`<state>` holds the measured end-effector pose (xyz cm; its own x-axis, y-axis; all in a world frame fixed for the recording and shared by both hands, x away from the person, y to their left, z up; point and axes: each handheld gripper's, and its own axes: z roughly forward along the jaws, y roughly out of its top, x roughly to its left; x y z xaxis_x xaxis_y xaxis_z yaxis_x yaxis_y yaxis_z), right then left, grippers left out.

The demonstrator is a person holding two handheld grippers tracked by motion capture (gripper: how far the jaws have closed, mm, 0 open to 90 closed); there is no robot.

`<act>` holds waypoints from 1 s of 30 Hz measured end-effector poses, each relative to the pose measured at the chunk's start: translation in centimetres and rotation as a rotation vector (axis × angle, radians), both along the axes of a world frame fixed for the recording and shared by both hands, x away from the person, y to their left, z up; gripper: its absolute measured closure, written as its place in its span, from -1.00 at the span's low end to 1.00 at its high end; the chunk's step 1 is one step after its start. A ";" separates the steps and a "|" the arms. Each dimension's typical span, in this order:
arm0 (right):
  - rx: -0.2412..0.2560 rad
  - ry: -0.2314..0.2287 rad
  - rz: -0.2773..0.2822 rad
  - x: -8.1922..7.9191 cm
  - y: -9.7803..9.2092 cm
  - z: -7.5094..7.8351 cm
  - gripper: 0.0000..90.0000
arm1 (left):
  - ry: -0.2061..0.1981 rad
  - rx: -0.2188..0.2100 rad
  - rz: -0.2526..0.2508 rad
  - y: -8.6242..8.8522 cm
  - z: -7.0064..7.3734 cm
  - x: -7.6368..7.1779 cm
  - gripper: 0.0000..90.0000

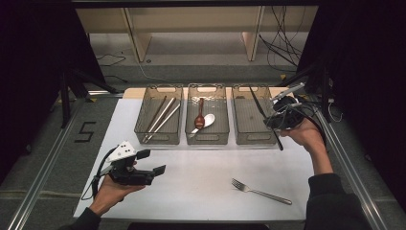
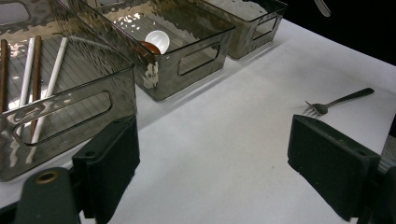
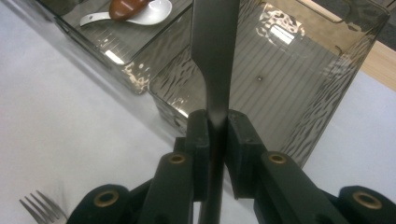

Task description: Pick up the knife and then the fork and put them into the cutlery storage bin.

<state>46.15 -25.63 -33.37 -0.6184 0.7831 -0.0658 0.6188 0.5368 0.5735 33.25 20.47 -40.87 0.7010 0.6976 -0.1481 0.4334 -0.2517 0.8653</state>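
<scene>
My right gripper (image 1: pixel 276 116) is raised at about two o'clock on the table, my hand beneath it with the wrist bent back, over the near corner of the right bin (image 1: pixel 253 122). Its jaws are clenched on a dark utensil (image 3: pixel 215 51), gripped at the narrow neck, which rises steeply over that bin. My left gripper (image 1: pixel 149 165) hovers low at eight o'clock, forearm coming in from the bottom edge, jaws spread wide and holding nothing. A silver fork (image 1: pixel 261 191) lies on the white table (image 1: pixel 201 187) at five o'clock. A "5" (image 1: pixel 84 132) is taped at nine o'clock beside the table.
</scene>
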 end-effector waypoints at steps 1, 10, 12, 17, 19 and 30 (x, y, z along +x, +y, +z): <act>0.001 0.002 -0.004 0.2 0.0 0.1 0.80 | 0.000 0.001 0.001 0.0 0.0 0.0 -0.64; 0.001 -0.009 -0.037 2.1 0.1 0.8 0.80 | -0.002 -0.003 0.000 -0.1 0.0 0.0 -0.64; 0.000 -0.011 -0.040 2.6 0.3 1.0 0.80 | -0.004 -0.006 -0.003 -0.1 0.0 0.0 -0.64; 0.004 -0.019 -0.061 4.0 0.8 1.2 0.80 | -0.008 -0.008 -0.004 0.0 0.0 0.0 -0.64; 0.004 -0.019 -0.069 4.5 0.9 1.2 0.80 | -0.009 -0.009 -0.004 0.0 0.0 0.0 -0.64; -0.007 -0.014 -0.110 6.6 1.1 0.6 0.80 | -0.010 -0.014 -0.003 0.0 0.0 0.1 -0.64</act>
